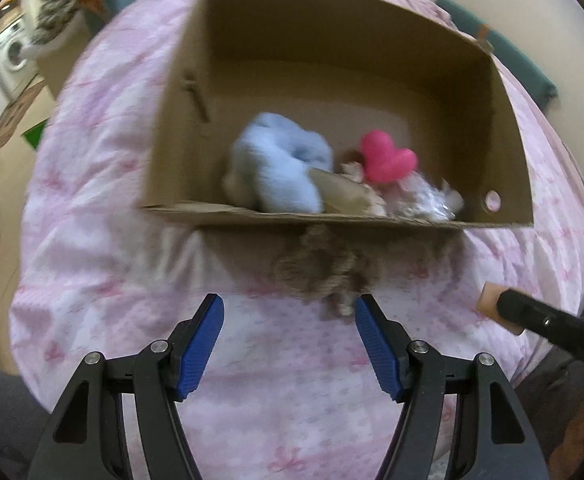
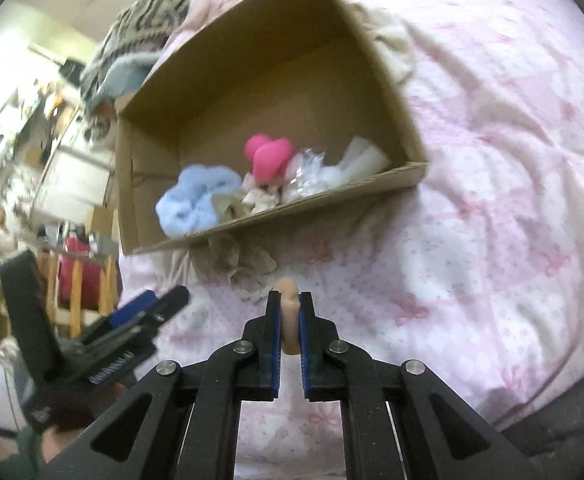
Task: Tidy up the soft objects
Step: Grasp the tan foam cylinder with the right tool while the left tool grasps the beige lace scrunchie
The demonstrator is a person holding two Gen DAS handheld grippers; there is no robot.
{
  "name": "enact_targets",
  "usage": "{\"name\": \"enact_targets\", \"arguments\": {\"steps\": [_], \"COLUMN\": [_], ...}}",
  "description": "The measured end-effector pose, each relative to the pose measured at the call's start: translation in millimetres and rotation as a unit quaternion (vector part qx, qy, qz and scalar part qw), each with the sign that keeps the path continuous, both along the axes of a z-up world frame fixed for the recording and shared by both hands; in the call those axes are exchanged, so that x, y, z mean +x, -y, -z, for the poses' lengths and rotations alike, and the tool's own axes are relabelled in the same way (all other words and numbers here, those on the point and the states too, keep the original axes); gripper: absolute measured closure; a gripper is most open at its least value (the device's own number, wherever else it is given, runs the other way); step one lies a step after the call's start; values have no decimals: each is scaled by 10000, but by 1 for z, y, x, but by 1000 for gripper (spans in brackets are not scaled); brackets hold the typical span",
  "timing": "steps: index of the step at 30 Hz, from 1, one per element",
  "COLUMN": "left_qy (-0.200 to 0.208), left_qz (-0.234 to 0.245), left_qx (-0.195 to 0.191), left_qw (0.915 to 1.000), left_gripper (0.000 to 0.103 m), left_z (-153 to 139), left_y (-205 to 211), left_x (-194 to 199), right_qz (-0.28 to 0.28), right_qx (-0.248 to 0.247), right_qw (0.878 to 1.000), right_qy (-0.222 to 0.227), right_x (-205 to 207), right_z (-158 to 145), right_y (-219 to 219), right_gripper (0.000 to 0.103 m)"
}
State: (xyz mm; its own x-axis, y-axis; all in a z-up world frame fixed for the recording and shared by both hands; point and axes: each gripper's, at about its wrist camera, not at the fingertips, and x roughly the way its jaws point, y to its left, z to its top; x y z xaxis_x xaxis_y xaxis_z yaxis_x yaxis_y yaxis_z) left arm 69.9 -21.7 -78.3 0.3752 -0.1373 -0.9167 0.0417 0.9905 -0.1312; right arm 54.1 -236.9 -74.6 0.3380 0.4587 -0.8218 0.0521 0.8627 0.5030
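Brown cardboard box (image 1: 504,128) sits on a pink bedspread (image 1: 104,208) with bow print; inside it, a light-blue fluffy scrunchie (image 1: 280,168) beside a hot-pink heart (image 1: 388,160).

Washing machine (image 1: 14,54) (far left), patterned knit blanket (image 2: 148,20), green cushion (image 1: 504,60).

This is a bedroom in a home. A pink quilt (image 1: 92,208) printed with bows covers the bed and fills most of both views. A cardboard box (image 1: 500,128) sits on it. At 10 o'clock in the left wrist view stands a white washing machine (image 1: 12,54), with a patterned knit blanket (image 1: 58,8) heaped at 11 o'clock. At 9 o'clock in the right wrist view are cluttered shelves (image 2: 8,128) and a white drawer unit (image 2: 74,184).
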Motion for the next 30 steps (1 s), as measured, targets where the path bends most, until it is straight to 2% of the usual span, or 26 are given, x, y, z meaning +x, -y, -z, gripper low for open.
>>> {"name": "enact_targets", "arguments": {"steps": [5, 9, 12, 15, 16, 17, 19, 22, 25, 30], "left_qy": [-106, -87, -258, -191, -182, -144, -254, -279, -240, -139], "left_qz": [220, 257, 362, 327, 309, 320, 334, 210, 150, -144], "left_qx": [-139, 166, 371, 305, 279, 215, 53, -100, 4, -30], "left_qw": [9996, 9995, 9983, 9988, 9990, 9992, 9991, 9993, 9996, 9998], "left_gripper": [38, 38, 38, 38, 48, 68, 88, 90, 90, 90], "left_z": [18, 35, 53, 55, 54, 53, 54, 52, 48, 32], "left_y": [23, 37, 44, 43, 42, 41, 38, 30, 25, 11], "left_x": [9, 19, 27, 27, 27, 26, 27, 26, 20, 8], "right_qz": [251, 256, 260, 238, 227, 213, 193, 158, 81, -65], "right_qx": [84, 66, 65, 62, 52, 45, 35, 21, -29, -115], "right_qw": [9996, 9996, 9996, 9996, 9996, 9997, 9997, 9998, 9999, 9999], "right_qy": [-29, -92, -109, -126, -129, -132, -132, -122, -102, -91], "right_x": [0, 2, 2, 3, 4, 4, 4, 6, 7, 7], "right_z": [3, 7, 8, 9, 9, 9, 10, 9, 9, 10], "right_y": [13, 14, 15, 13, 12, 11, 10, 7, 2, -7], "right_gripper": [94, 94, 94, 94, 94, 94, 94, 94, 94, 94]}}
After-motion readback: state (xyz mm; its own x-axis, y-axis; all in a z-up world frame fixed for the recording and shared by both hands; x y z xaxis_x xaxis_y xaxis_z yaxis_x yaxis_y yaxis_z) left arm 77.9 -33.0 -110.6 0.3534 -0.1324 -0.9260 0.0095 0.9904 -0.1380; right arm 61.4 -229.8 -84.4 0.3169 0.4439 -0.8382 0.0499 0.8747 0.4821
